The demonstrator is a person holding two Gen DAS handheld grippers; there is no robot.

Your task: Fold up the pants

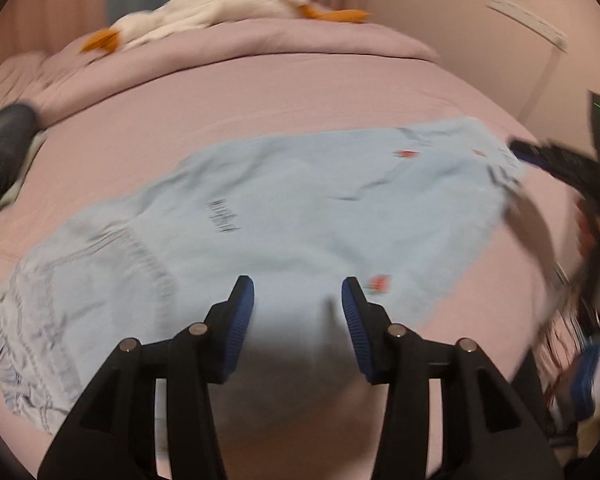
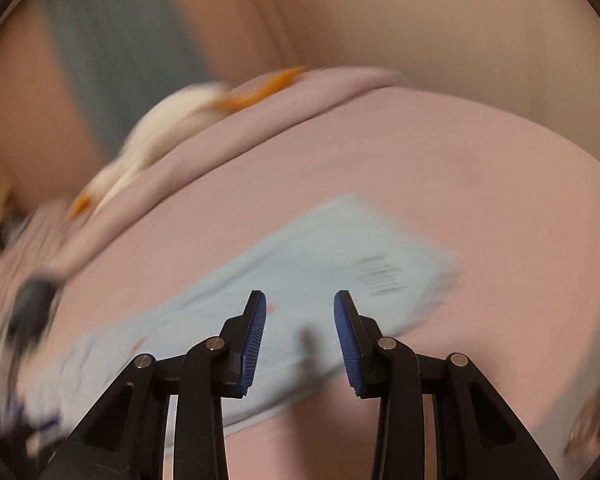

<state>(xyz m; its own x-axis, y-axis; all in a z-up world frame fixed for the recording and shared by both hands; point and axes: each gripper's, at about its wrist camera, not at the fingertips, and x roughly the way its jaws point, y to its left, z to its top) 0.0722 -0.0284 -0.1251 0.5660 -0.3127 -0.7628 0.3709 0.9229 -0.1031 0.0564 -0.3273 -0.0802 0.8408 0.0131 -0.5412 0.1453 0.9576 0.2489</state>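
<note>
Light blue pants (image 1: 284, 232) with small red prints lie flat across the pink bed, waistband at the left, leg ends at the right. My left gripper (image 1: 298, 292) is open and empty, above the near edge of the pants. The right gripper (image 1: 556, 164) shows blurred at the far right of the left wrist view, by the leg ends. In the right wrist view the pants (image 2: 300, 272) lie slanted and blurred below my right gripper (image 2: 300, 306), which is open and empty above their near edge.
The pink bed sheet (image 1: 300, 96) stretches all around. A folded pink duvet (image 1: 240, 46) with a white and orange plush duck (image 1: 220, 4) lies at the far end. A dark bundle (image 1: 4, 152) sits at the left edge. Wall and curtain stand behind.
</note>
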